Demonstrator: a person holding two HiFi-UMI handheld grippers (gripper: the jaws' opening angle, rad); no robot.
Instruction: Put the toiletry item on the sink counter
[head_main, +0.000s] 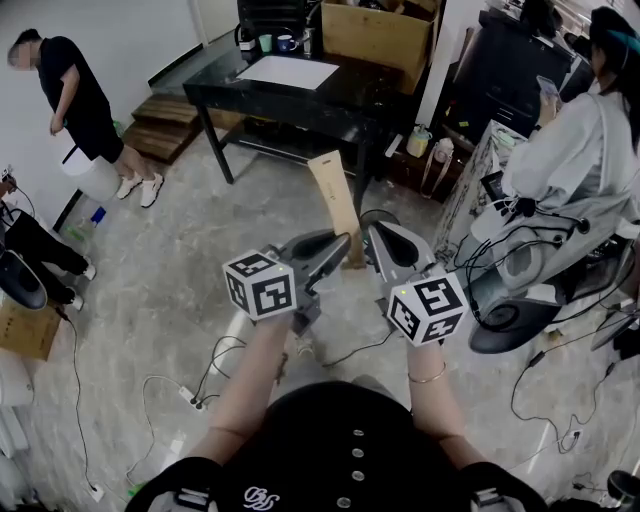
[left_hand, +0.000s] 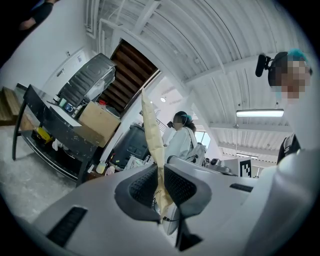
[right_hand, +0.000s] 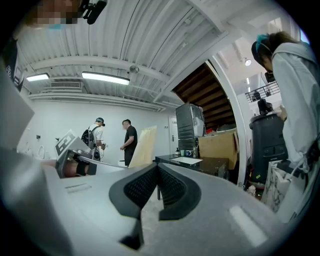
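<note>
A flat tan paper packet (head_main: 335, 200) stands on edge from the jaws of my left gripper (head_main: 343, 243), which is shut on its lower end. In the left gripper view the packet (left_hand: 151, 131) rises as a thin strip from between the black pads (left_hand: 142, 186). Close beside it, my right gripper (head_main: 372, 235) is shut with nothing between its pads (right_hand: 142, 186). From the right gripper view the packet (right_hand: 143, 146) shows broadside at the left. No sink counter appears in any view.
A black table (head_main: 300, 95) with a white sheet, cups and a cardboard box (head_main: 375, 35) stands ahead. One person (head_main: 85, 105) stands at the left, another (head_main: 575, 140) at the right among cables. A power strip (head_main: 190, 398) and cords lie on the marble floor.
</note>
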